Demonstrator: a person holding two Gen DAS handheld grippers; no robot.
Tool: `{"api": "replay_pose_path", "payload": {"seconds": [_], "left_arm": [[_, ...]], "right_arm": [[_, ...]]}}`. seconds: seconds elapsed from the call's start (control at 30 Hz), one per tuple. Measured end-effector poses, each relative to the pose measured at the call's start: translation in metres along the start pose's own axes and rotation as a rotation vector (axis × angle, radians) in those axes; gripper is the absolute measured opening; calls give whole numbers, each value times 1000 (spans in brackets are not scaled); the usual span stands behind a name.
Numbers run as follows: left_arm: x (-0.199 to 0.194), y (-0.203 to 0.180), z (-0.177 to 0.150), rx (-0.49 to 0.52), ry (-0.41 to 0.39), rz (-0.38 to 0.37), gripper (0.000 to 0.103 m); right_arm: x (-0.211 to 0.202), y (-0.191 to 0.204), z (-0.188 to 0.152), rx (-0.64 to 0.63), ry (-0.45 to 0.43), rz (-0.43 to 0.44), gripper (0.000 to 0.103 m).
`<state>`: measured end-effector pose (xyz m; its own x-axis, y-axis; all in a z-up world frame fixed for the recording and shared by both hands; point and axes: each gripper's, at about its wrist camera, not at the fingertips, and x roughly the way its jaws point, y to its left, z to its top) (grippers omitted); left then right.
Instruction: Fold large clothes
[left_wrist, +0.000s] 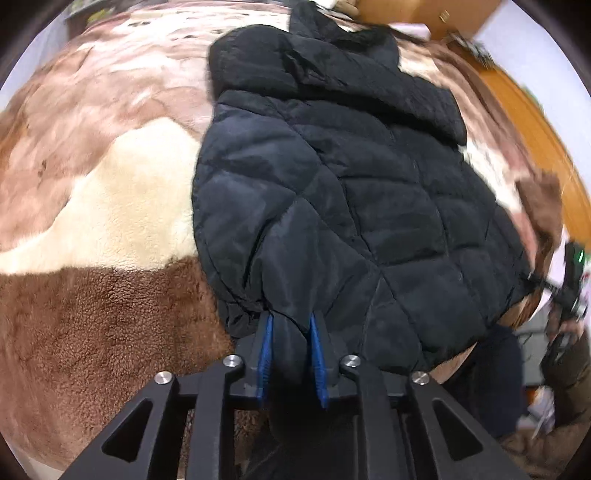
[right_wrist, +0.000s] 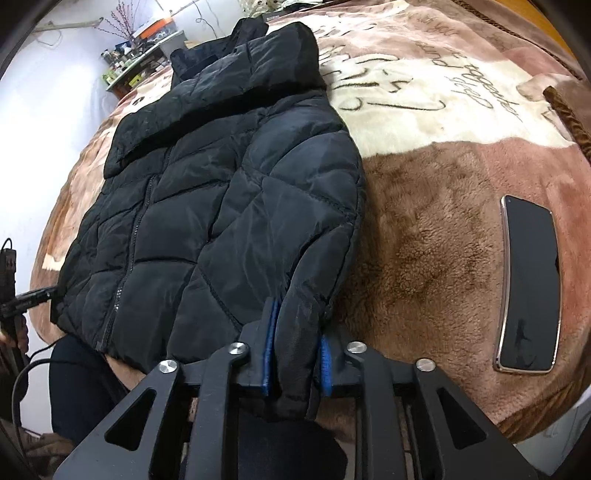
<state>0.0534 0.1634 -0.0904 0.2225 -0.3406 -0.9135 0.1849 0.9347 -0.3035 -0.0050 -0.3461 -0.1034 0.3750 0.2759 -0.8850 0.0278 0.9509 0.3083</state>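
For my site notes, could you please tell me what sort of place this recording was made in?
Most likely a bedroom at home. A black jacket lies on a plush brown and cream blanket spread like bedding, a phone rests on it, and a cluttered shelf stands by the wall.
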Motion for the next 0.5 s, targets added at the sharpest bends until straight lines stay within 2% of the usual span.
{"api": "replay_pose_path", "payload": {"seconds": [0.03,0.1,0.13,0.2,0.23,0.27,0.33,0.4,0.43,0.5], "left_arm": [[-1,3,5,-6,-1,-12,24],[-9,8,19,6,-31,-7,27],[-13,8,23,12,-43,1,28],[-23,3,44,26,-98,16,39],[-28,1,47,23,-114,13,52],[-34,0,65,29,-141,1,60],[-40,-4,90,67,-170,-1,62],[-41,-10,134,106,-201,20,62],[-43,-7,147,106,-212,9,62],[-38,-14,195,87,-248,-50,62]], "right_arm": [[-2,0,3,2,-1,-15,36],[-9,0,10,-3,-29,-54,55],[-16,0,16,0,-57,-76,57],[-27,-2,31,11,-97,-92,59],[-31,-1,40,13,-112,-98,59],[-35,-1,54,17,-131,-110,59],[-41,0,83,18,-166,-96,59],[-42,5,115,16,-200,-84,59],[-41,9,136,8,-217,-77,59],[-38,18,175,-4,-250,-52,59]]}}
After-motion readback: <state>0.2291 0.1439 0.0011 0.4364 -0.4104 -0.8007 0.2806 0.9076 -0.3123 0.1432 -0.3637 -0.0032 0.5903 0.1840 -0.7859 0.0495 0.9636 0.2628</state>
